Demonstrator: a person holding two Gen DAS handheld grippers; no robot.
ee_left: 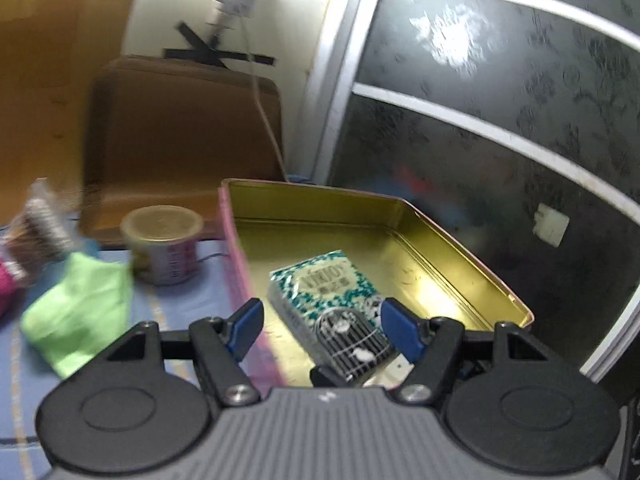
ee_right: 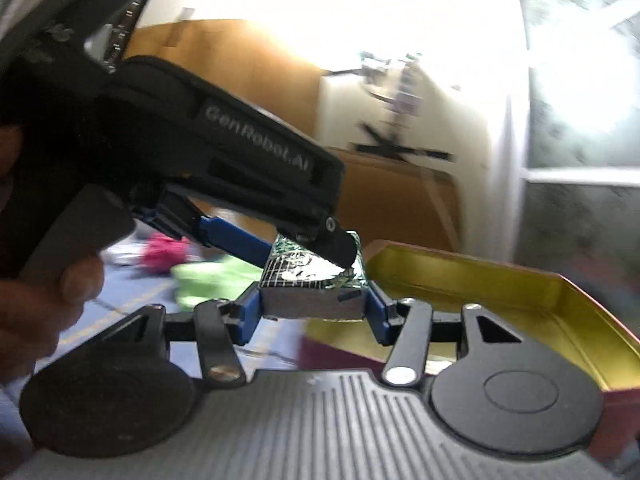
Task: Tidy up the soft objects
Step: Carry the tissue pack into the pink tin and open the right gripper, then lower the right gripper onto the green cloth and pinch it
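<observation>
Tissue pack (ee_right: 314,280): held over the near end of the gold tin (ee_right: 500,292), above its pink wall.
Right gripper (ee_right: 312,312): jaws clamped on the pack's two sides.
Left gripper (ee_left: 320,322): I see its jaws straddling the pack; whether they press, I cannot tell.
Handling: I judge it light, soft, film slippery; grip across the short sides.
Writing: "VIRJOY" on the pack; "GenRobot.AI" on the left gripper.
</observation>
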